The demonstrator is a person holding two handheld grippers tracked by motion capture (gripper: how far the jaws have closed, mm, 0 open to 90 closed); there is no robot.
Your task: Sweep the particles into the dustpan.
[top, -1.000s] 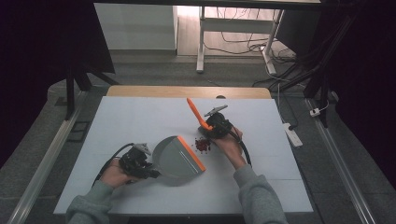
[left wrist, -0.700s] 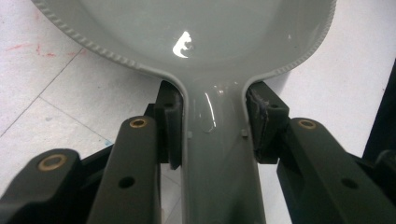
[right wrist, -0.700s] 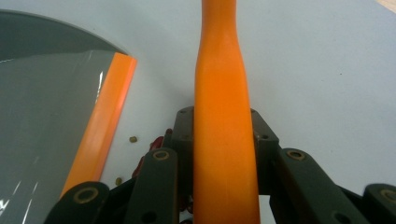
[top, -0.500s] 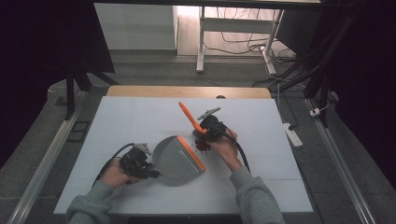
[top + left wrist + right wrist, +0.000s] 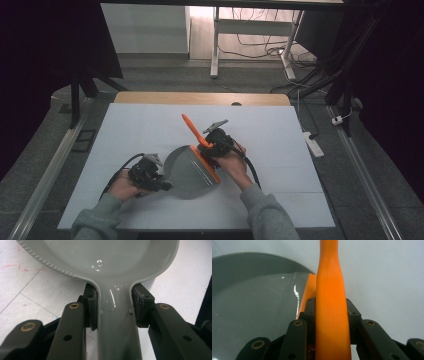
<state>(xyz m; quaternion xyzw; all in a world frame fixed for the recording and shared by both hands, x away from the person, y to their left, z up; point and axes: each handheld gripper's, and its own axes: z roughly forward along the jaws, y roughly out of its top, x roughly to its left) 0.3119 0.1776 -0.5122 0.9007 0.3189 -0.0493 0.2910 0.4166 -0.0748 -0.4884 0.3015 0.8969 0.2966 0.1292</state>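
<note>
Grey-green sweatshirt sleeves [image 5: 97,226] at bottom of the high view, ribbed cuffs. Left gripper [image 5: 161,184] lower left: black body, small grey three-cornered plate on top, black cable looping off. Right gripper [image 5: 204,147] at centre: same black build, grey plate, thick black cable. Close up, black jaw links with brass-coloured pivot pins [image 5: 74,306], small screw holes, dark rubbery pads [image 5: 140,305].

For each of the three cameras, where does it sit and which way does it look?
High view: above the person's side, looking forward and down on the table; forearms, left gripper and right gripper show.
Left gripper view: on the left gripper, looking along its jaws, shut on the grey dustpan handle.
Right gripper view: on the right gripper, shut on the orange brush handle.
Both gripper views share the dustpan.
</note>
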